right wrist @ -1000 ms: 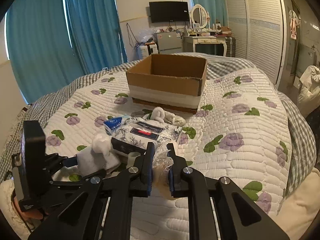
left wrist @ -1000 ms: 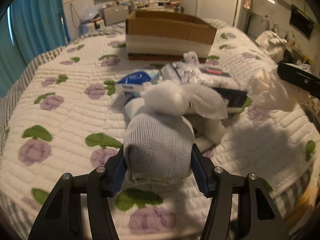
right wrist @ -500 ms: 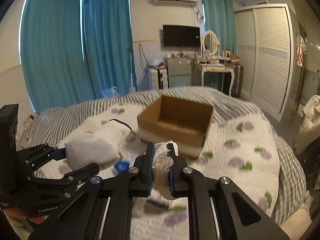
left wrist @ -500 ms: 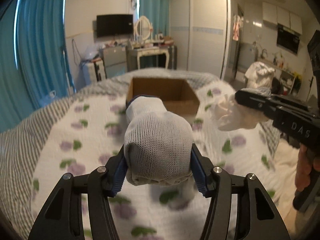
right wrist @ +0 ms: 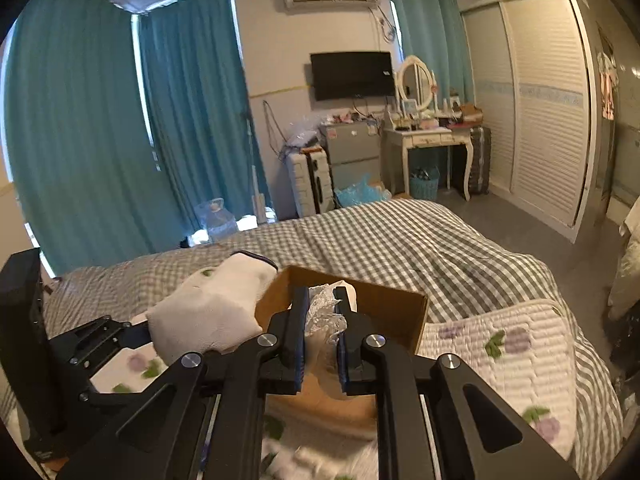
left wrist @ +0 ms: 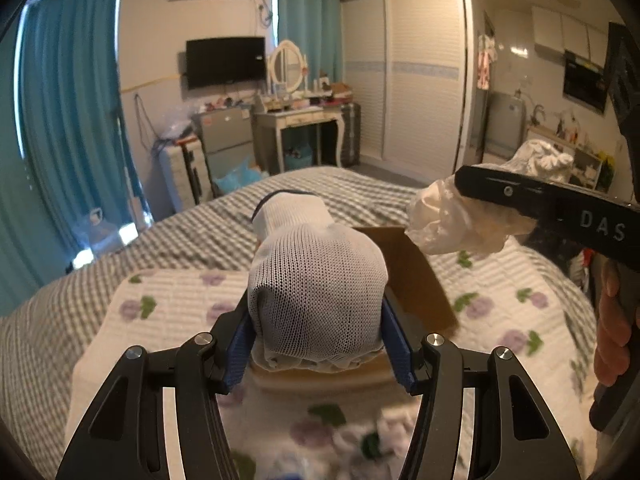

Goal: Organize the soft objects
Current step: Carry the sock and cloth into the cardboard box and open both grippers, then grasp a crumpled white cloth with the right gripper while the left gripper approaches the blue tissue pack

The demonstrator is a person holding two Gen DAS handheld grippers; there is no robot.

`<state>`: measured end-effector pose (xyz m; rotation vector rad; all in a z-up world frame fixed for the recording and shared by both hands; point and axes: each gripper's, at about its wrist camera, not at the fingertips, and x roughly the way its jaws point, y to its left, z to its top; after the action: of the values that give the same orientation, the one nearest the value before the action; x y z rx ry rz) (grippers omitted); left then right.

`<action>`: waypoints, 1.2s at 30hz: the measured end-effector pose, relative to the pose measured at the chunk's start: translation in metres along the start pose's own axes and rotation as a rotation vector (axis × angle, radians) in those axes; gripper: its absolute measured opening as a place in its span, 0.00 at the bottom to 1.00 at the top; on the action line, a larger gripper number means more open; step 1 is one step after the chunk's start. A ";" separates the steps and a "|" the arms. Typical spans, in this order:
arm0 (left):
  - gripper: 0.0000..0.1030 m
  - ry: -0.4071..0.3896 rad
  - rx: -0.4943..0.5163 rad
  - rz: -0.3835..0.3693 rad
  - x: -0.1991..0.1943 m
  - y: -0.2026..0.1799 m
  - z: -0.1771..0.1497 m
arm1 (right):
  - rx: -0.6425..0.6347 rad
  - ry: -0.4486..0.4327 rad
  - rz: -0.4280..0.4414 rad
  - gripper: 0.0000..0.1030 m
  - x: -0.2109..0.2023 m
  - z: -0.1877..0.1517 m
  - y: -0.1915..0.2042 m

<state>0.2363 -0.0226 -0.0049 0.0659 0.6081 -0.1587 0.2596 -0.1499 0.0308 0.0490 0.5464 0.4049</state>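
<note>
My left gripper (left wrist: pixel 318 320) is shut on a white knit glove (left wrist: pixel 316 280), bundled thick between the blue pads. It also shows in the right wrist view (right wrist: pixel 208 312). My right gripper (right wrist: pixel 322 320) is shut on a crumpled clear plastic bag (right wrist: pixel 324 316), seen from the side in the left wrist view (left wrist: pixel 452 220). Both are held in the air over the near edge of an open cardboard box (right wrist: pixel 384 304) on the bed; the box (left wrist: pixel 416 280) is partly hidden behind the glove.
The bed has a white quilt with purple flowers (right wrist: pixel 512 352) over a grey checked cover (right wrist: pixel 400 240). Blurred soft items (left wrist: pixel 376 436) lie on the quilt below the grippers. A dressing table (right wrist: pixel 428 140), wardrobe (right wrist: pixel 540 100) and teal curtains (right wrist: pixel 80 140) stand beyond the bed.
Both grippers have lifted their loads off the quilt and moved forward and up toward the box. The views now tilt higher, and the box sits close beneath the fingers.
</note>
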 end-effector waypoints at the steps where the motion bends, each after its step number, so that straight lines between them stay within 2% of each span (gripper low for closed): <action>1: 0.55 0.012 0.004 -0.001 0.010 0.001 0.001 | 0.007 0.011 -0.002 0.11 0.014 0.002 -0.006; 7: 0.55 0.079 0.020 -0.009 0.075 0.010 -0.001 | 0.038 0.100 -0.013 0.11 0.097 -0.007 -0.037; 12: 0.61 0.097 0.028 -0.043 0.101 0.009 -0.010 | 0.059 0.172 -0.022 0.14 0.132 -0.028 -0.051; 13: 0.65 0.106 0.028 -0.037 0.105 0.010 -0.013 | 0.056 0.180 -0.024 0.18 0.135 -0.030 -0.053; 14: 0.71 0.104 0.025 -0.028 0.104 0.007 -0.013 | 0.054 0.181 -0.031 0.32 0.136 -0.033 -0.056; 15: 0.73 0.100 0.021 -0.017 0.102 0.007 -0.014 | 0.059 0.181 -0.041 0.48 0.134 -0.034 -0.057; 16: 0.73 0.100 0.013 -0.006 0.100 0.008 -0.014 | 0.066 0.175 -0.042 0.55 0.132 -0.034 -0.058; 17: 0.73 0.103 0.012 -0.004 0.098 0.008 -0.013 | 0.075 0.162 -0.042 0.60 0.128 -0.033 -0.059; 19: 0.73 0.109 0.025 0.017 0.092 0.005 -0.006 | 0.076 0.152 -0.052 0.60 0.118 -0.028 -0.059; 23: 0.73 0.058 0.050 0.057 0.057 0.007 0.006 | 0.064 0.109 -0.079 0.63 0.077 -0.014 -0.051; 29: 0.73 -0.091 0.081 0.090 -0.043 -0.002 0.027 | -0.015 0.025 -0.129 0.73 -0.023 0.013 -0.020; 32: 0.74 -0.166 0.076 0.082 -0.093 -0.001 0.032 | -0.053 -0.020 -0.142 0.82 -0.075 0.019 -0.003; 35: 0.85 -0.224 0.076 0.099 -0.136 -0.002 0.028 | -0.090 -0.038 -0.148 0.91 -0.116 0.014 0.017; 36: 0.86 -0.239 0.075 0.117 -0.149 -0.001 0.022 | -0.103 -0.041 -0.145 0.94 -0.127 0.010 0.023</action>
<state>0.1281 -0.0067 0.0984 0.1525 0.3590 -0.0747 0.1576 -0.1769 0.1054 -0.0806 0.4851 0.2898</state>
